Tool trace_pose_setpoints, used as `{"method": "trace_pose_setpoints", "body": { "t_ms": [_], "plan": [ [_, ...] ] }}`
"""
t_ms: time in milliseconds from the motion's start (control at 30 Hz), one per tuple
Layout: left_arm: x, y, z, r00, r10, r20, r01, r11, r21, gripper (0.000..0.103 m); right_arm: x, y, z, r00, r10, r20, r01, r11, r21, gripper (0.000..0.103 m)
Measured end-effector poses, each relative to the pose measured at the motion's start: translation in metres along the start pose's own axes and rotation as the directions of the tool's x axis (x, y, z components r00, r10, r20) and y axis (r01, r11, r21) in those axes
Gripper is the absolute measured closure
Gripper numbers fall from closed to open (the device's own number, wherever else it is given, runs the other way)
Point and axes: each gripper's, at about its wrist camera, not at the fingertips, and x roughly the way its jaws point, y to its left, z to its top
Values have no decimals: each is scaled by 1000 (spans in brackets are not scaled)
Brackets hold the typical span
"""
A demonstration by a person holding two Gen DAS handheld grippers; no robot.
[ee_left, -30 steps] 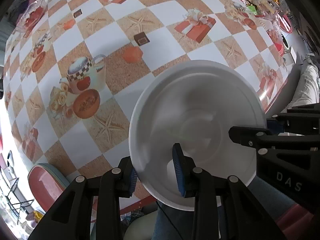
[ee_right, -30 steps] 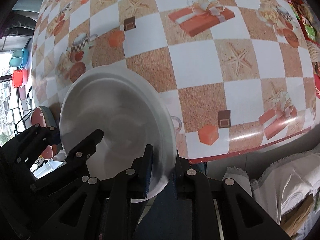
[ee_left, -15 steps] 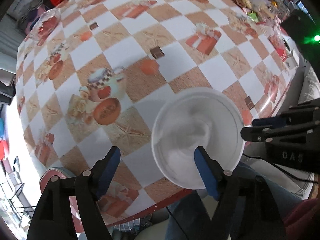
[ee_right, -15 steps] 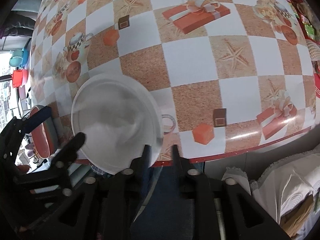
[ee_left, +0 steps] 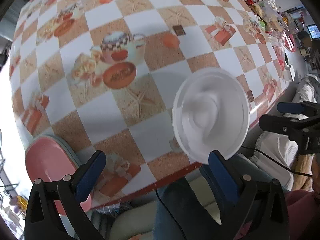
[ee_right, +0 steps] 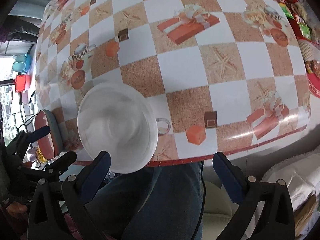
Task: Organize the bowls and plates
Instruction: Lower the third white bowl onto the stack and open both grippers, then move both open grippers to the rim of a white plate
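Both tools are opening up wide right now, the left tool [ee_left: 154,163] and right tool [ee_right: 162,163], neither gripping anything. One white bowl [ee_left: 211,114] is sitting near the tabletop [ee_left: 130,120] edge, lower right of the left view, overhanging slightly.

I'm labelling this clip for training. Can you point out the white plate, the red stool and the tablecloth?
white plate [ee_left: 210,118]: left wrist view, centre of its dished inside.
red stool [ee_left: 48,160]: left wrist view, middle of its red seat.
tablecloth [ee_right: 180,66]: right wrist view, a bare white square.
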Motion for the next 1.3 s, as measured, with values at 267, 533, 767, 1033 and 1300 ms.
{"method": "trace_pose_setpoints", "body": {
  "t_ms": [267,533,767,1033,1300],
  "plan": [
    [5,-1,2,997,70,-41,-70,998,-8,0,3,-7,-3,999,-15,-29,16,999,30,0],
    [5,-6,4,996,80,-42,-80,997,5,0,9,-6,-7,999,-26,-46,28,999,33,0],
    [4,0,3,996,75,-42,-76,997,-9,0,8,-6,-8,998,-30,-47,31,999,35,0],
    [6,-3,4,996,77,-46,-77,997,1,0,9,-6,-7,998,-30,-56,32,999,42,0],
    [11,-3,4,996,77,-55,-77,997,-7,0,14,-7,-4,997,-35,-70,38,998,41,0]
  ]
}}
